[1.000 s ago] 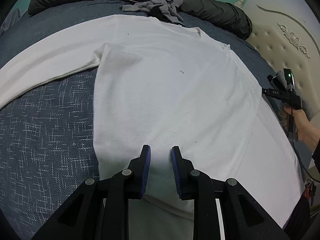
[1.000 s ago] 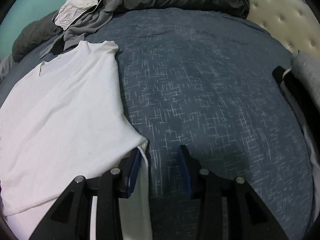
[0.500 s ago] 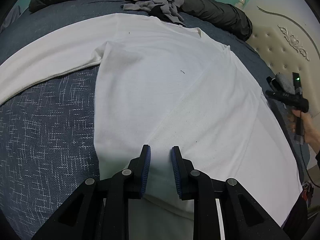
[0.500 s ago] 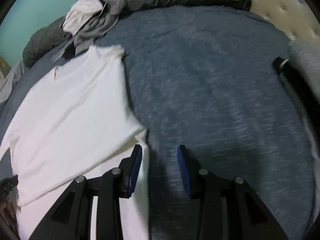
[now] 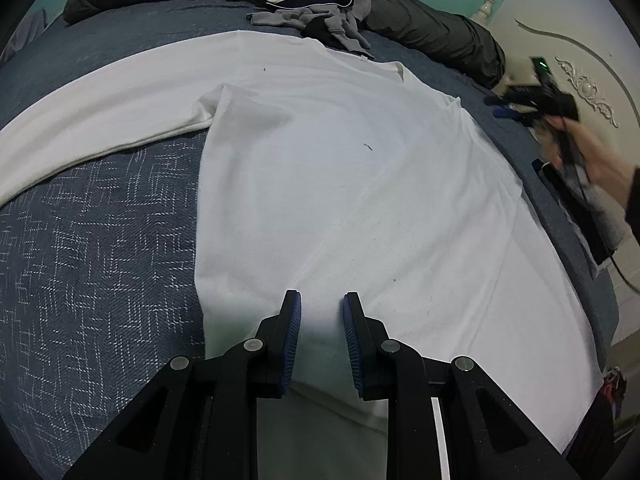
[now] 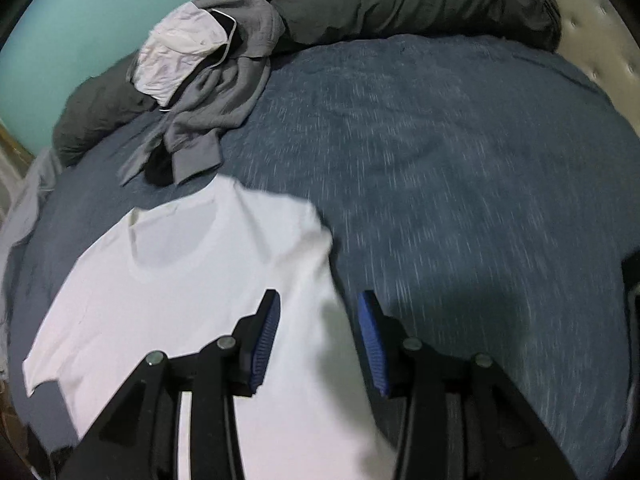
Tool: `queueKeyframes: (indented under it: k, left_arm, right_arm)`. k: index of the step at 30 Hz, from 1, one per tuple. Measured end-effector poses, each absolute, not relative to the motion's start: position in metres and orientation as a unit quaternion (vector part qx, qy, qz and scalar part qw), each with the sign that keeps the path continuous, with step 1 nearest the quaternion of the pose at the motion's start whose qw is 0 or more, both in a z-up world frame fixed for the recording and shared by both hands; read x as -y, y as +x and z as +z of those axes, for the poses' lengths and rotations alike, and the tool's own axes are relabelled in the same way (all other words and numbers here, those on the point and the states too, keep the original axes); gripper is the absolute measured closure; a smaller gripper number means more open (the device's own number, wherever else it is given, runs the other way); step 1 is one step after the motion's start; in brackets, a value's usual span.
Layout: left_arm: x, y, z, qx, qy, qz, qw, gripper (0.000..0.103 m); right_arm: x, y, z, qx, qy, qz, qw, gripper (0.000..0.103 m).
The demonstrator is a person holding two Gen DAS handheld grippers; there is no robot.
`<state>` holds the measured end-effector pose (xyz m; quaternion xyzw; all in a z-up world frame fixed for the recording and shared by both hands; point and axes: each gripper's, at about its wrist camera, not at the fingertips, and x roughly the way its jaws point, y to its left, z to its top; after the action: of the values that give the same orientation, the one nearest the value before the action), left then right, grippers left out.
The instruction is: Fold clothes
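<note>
While motion blurs the white shirt (image 6: 192,300), both the left claw (image 5: 318,300) and right claw (image 6: 318,300) gape, empty.

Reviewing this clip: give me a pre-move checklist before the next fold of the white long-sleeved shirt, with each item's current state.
1. White long-sleeved shirt lies flat on the blue woven bedspread: ok.
2. One sleeve is folded across the body, the other sleeve is spread out on the bedspread: ok, one sleeve left to fold.
3. Left gripper open over the shirt near the hem, nothing between its fingers: ok.
4. Right gripper open above the shirt's edge near the shoulder, holding nothing: ok.
5. Right wrist view sharp enough to place a grasp: not ok, motion blur.
6. Grey crumpled hoodie apart from the shirt's collar: cannot tell, they are very close.
</note>
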<state>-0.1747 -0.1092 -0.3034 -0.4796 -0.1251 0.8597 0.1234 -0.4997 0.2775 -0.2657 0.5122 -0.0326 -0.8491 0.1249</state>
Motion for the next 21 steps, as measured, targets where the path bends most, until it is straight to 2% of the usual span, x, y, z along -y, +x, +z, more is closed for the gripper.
queueKeyframes:
  k: [5, 7, 9, 10, 14, 21]
  left_arm:
    - [0.111, -0.177, -0.304, 0.13, -0.484, 0.856, 0.13, 0.078]
    - [0.112, -0.178, -0.305, 0.132, -0.485, 0.854, 0.133, 0.078]
    - [0.111, -0.178, -0.305, 0.131, -0.485, 0.854, 0.135, 0.077]
    - [0.11, -0.178, -0.305, 0.13, -0.485, 0.854, 0.136, 0.077]
    - [0.111, -0.176, -0.305, 0.134, -0.485, 0.853, 0.139, 0.076]
    - [0.112, -0.174, -0.306, 0.138, -0.487, 0.851, 0.141, 0.076]
  right_arm:
    - [-0.26, -0.534, -0.273, 0.025, 0.531, -0.839, 0.114, 0.062]
    - [-0.247, -0.546, -0.277, -0.012, 0.542, -0.835, 0.099, 0.062]
    - [-0.24, -0.553, -0.282, -0.02, 0.547, -0.831, 0.096, 0.07]
    - [-0.239, -0.556, -0.286, -0.024, 0.551, -0.829, 0.091, 0.078]
    - [-0.233, -0.564, -0.298, -0.041, 0.562, -0.824, 0.069, 0.097]
    - [-0.236, -0.573, -0.299, -0.081, 0.534, -0.842, 0.013, 0.103]
